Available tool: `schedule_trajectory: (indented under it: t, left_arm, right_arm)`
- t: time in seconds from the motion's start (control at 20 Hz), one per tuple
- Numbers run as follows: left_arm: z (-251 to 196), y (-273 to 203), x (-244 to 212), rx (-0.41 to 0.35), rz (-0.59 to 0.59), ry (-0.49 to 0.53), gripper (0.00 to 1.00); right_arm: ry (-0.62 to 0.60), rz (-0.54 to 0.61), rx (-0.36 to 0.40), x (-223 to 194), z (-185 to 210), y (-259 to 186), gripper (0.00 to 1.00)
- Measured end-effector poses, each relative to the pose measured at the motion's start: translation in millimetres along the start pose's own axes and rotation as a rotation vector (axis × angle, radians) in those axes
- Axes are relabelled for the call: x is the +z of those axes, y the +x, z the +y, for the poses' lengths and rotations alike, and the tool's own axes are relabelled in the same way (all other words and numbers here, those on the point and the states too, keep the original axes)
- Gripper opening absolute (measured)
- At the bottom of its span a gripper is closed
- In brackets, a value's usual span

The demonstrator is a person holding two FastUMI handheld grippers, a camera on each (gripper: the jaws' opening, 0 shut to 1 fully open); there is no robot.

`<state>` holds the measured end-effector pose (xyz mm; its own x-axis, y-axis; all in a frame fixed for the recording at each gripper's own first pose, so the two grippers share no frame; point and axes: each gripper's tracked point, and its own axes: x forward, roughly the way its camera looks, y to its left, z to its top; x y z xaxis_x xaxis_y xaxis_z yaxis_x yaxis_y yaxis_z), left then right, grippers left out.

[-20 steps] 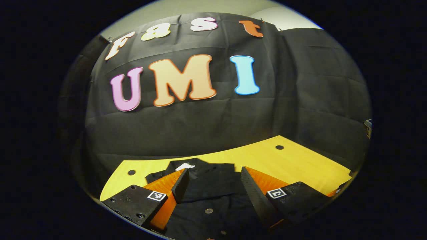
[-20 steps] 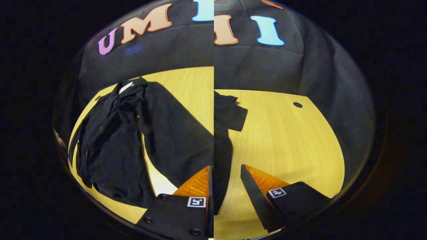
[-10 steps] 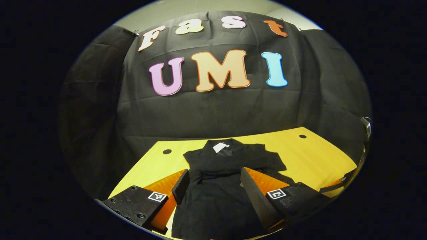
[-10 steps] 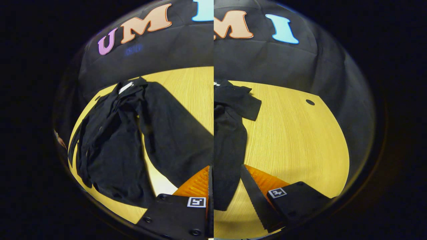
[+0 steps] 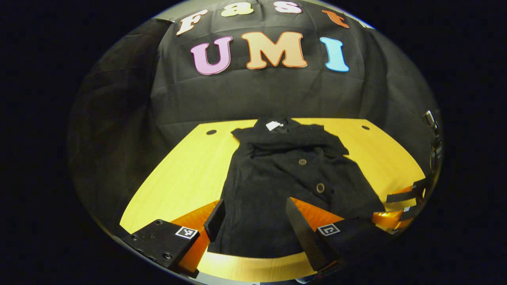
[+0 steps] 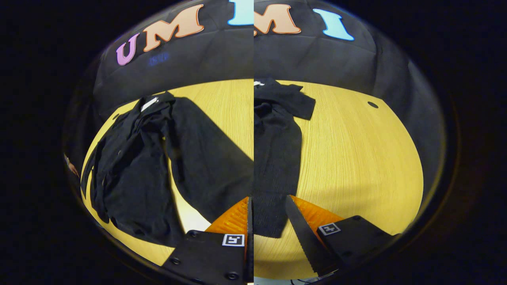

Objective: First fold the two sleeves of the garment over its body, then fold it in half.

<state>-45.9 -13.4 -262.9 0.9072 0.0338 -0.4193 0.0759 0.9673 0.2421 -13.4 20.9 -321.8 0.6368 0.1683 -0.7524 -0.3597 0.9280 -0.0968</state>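
Observation:
A black short-sleeved garment lies flat on the yellow table, with its collar and white label at the far end and its buttons facing up. My left gripper hangs open above the near hem with nothing between its fingers. My right gripper shows at the garment's right edge. In the right gripper view, the garment's right side runs away from me, and its sleeve lies spread out on the table. There my right gripper is open over the hem corner.
The table has round holes near its far corners. Black cloth walls close the booth behind the table. Bare tabletop lies right of the garment. The left half of the right gripper view is cut off from its right half at a straight seam.
Both grippers have drawn back toward the near edge, and the whole garment down to the hem has come into sight. The left half of the right gripper view has stayed frozen.

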Motion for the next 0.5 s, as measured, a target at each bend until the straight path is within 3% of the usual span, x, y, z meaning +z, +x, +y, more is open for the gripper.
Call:
schedule_trajectory:
  t: [0.45,0.5]
  left_arm:
    - [9.9,1.8,-76.6,0.017,0.184,-0.012,0.95]
    - [13.0,3.4,-82.7,0.029,0.199,-0.011,0.95]
  right_arm:
    - [0.002,0.028,0.002,-16.3,-1.1,14.4,0.52]
    - [-0.007,0.025,0.0,-16.9,-1.2,15.2,0.02]
